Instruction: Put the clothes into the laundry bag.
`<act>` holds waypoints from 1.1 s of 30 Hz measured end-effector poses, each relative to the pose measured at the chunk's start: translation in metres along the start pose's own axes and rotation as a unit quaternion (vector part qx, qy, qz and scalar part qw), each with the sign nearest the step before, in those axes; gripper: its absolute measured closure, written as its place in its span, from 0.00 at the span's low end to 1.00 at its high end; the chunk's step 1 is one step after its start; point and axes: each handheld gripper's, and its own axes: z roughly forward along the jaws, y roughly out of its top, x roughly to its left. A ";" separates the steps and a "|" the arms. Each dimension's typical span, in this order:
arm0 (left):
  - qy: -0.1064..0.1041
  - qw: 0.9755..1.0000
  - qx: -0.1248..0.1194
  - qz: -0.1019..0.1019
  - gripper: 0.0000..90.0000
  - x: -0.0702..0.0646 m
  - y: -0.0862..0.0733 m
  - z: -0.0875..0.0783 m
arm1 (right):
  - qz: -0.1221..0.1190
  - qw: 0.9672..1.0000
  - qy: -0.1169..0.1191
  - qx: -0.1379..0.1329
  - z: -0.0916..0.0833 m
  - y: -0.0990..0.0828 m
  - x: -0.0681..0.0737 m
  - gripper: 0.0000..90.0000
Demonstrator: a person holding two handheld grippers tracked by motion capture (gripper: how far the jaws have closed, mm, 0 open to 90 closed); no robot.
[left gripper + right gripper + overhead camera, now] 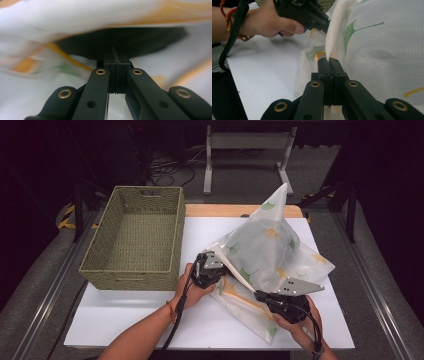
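at the near edge of the white tabletop (125, 320) two forearms come in, each hand holding a gripper. the right gripper (260, 296) sits near the front right corner, its jaws pressed together on the folded hem of a white mesh cloth (270, 250) printed with green and yellow leaves; in the right gripper view the right gripper (329, 60) pinches that hem so the fabric rises straight from the tips. just left of it, toward the middle of the front half, the left gripper (220, 262) is clamped on the same edge of the cloth; in the left gripper view the left gripper (116, 62) has its jaws closed, with the cloth blurred and draped above and around them, so the pinched fabric itself is hard to make out there. the hem runs taut between the two grippers. behind them the cloth stands in a tent-like peak over the right half of the tabletop, its tip reaching the far edge, while its lower folds lie on the surface near the front right. farther left, a woven green basket (100, 255) sits along the left edge, reaching to the far left corner, apart from the cloth.
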 end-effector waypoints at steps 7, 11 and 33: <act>-0.073 0.997 -0.014 0.023 1.00 -0.031 0.006 0.024 | -0.002 1.000 0.020 0.001 0.002 0.001 0.004 0.99; -0.071 0.997 -0.014 0.025 1.00 -0.038 0.012 0.041 | -0.007 0.999 0.034 0.015 0.006 0.000 0.007 0.99; 0.040 0.999 -0.013 -0.033 1.00 -0.013 0.024 0.060 | -0.026 0.993 0.074 0.087 0.030 -0.010 0.018 0.99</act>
